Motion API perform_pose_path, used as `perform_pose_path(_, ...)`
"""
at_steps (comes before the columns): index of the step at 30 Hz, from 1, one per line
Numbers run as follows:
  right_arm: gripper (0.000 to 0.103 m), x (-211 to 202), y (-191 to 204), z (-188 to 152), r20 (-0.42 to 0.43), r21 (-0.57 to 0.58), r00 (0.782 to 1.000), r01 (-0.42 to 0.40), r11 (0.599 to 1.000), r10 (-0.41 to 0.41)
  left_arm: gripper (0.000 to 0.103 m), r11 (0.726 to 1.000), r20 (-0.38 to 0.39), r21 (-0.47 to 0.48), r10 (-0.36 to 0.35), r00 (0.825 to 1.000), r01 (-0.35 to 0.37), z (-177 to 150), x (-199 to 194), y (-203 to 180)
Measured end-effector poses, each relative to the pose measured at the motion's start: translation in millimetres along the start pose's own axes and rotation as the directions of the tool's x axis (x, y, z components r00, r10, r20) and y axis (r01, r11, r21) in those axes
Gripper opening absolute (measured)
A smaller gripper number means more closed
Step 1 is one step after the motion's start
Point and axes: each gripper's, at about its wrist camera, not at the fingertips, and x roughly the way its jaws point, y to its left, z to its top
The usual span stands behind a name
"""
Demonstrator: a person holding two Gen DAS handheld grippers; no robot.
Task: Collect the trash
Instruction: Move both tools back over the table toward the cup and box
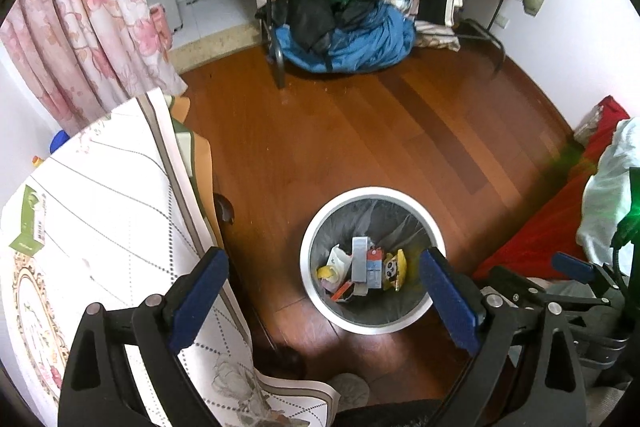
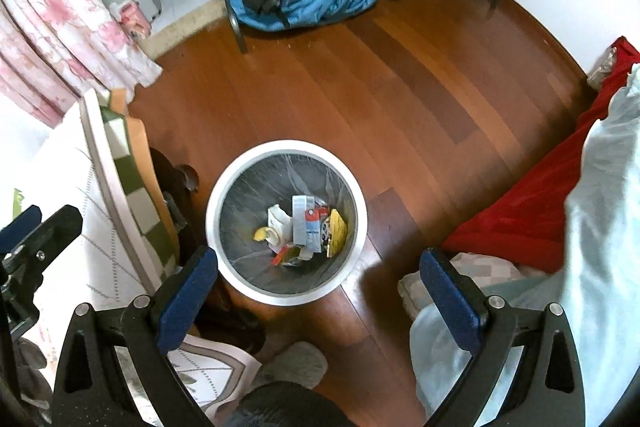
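A: Left wrist view looks down on the round white waste bin with a grey liner point(image 1: 373, 261), standing on the brown wooden plank floor point(image 1: 360, 131). Why there, do you think?

B: Probably so it sits within reach of both arms, between the white patterned tablecloth point(image 1: 100, 211) and the red cloth point(image 1: 560, 219). That is my guess only.

A: What is in it?

B: Mixed trash point(image 1: 366, 269) at the bottom: a grey carton, a yellow wrapper with a cartoon face, white crumpled paper, a yellow scrap. It all lies inside the liner, none on the rim.

A: And the left gripper point(image 1: 322, 295)?

B: Its 2 blue-padded fingers are spread wide with nothing between them. The bin shows in the gap, nearer the right-hand pad, and below the tips.

A: The right gripper point(image 2: 318, 291)?

B: Same: fully parted, holding nothing. In the right wrist view the bin point(image 2: 286, 223) lies just ahead of its tips, toward the left-hand pad. 1 flat green packet point(image 1: 28, 223) lies on the tablecloth; whether it counts as trash I cannot tell.

A: So both hover near the bin, empty?

B: Yes; I judge either a drop is finished or a fresh pick is due.
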Motion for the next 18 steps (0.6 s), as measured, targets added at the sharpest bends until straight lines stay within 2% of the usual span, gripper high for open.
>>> perform_pose_path(7, 0.102, -57.3, 14.1, -0.7, 0.083, 0.010, 0.996, -0.034, 0.999, 0.033, 0.098, 0.999, 0.080, -0.036, 0.005, 0.997, -0.002, -4.1, -51.1, 22.2)
perform_pose_path(10, 0.102, -80.3, 39.3, -1.9, 0.113, -0.014, 0.991, -0.077, 0.997, 0.078, 0.098, 0.996, 0.110, -0.083, 0.043, 0.993, -0.034, -10.1, -73.5, 49.5)
perform_pose_path(14, 0.102, -97.3, 98.6, -5.4, 0.126, -0.090, 0.979, -0.151, 0.984, 0.161, 0.098, 0.977, 0.125, -0.179, 0.143, 0.982, -0.120, -26.0, -99.8, 107.3)
perform_pose_path(18, 0.102, -82.1, 188.7, -17.4, 0.063, -0.203, 0.968, -0.226, 0.953, 0.243, 0.098, 0.930, 0.087, -0.287, 0.264, 0.961, -0.229, -58.5, -110.1, 179.8)
